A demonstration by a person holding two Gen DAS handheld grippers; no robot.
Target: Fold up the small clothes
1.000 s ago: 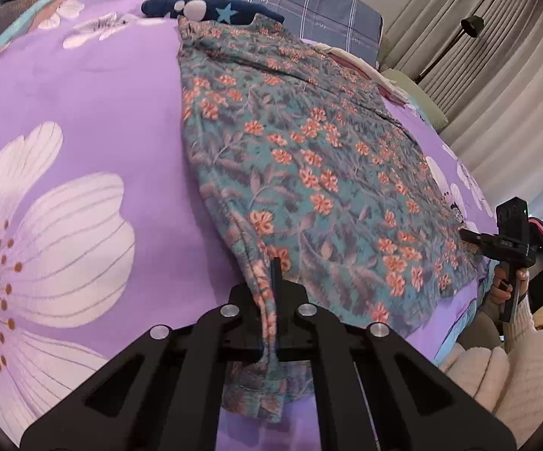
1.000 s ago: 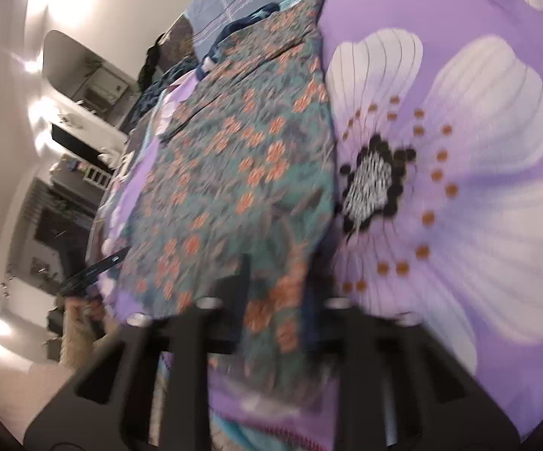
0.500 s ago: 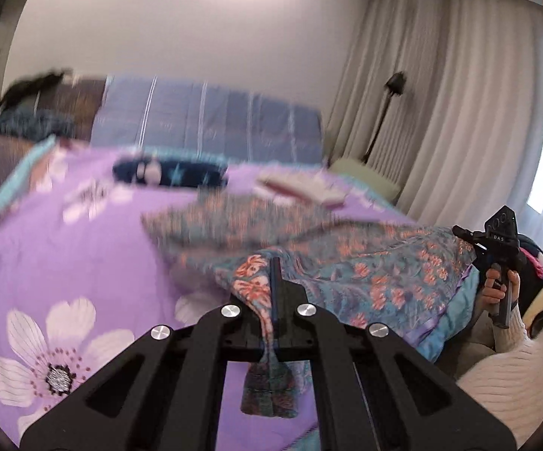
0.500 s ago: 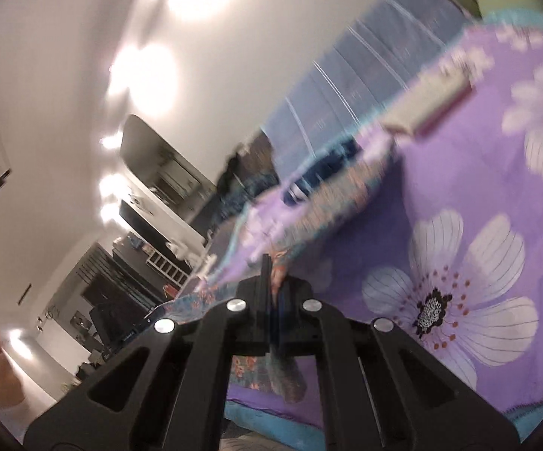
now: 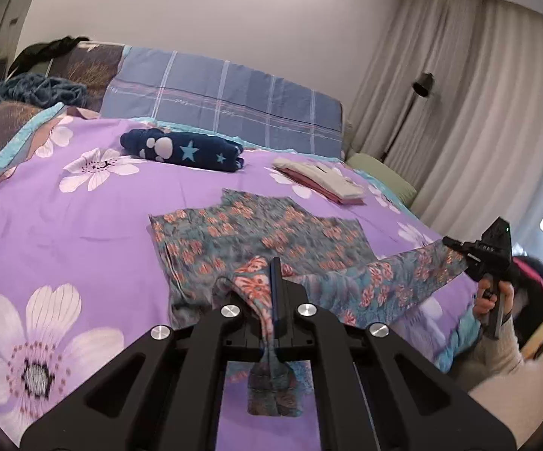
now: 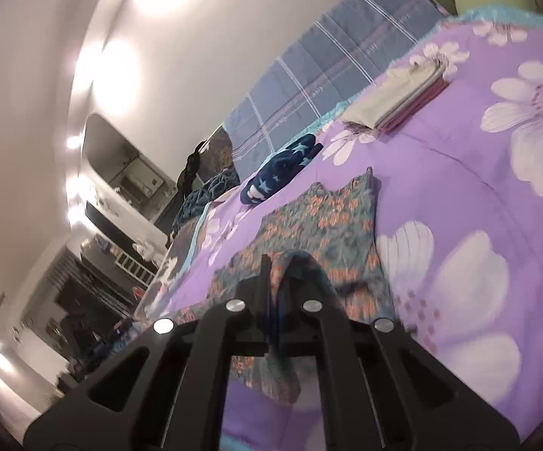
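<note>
each hand-held gripper, left (image 5: 273, 282) and right (image 6: 271, 282), is clamped on a near corner of the floral garment (image 5: 256, 233) lifted off the purple bed (image 5: 65, 218); carrying both corners level should land the fold square.

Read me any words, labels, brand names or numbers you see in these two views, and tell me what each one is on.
No text can be read.
Right gripper body: a small pale marking beside a green light, too small and blurred to read.
Navy folded garment: only star and paw shapes, no lettering.
Floral garment, purple bedspread, plaid pillow: patterns only.
</note>
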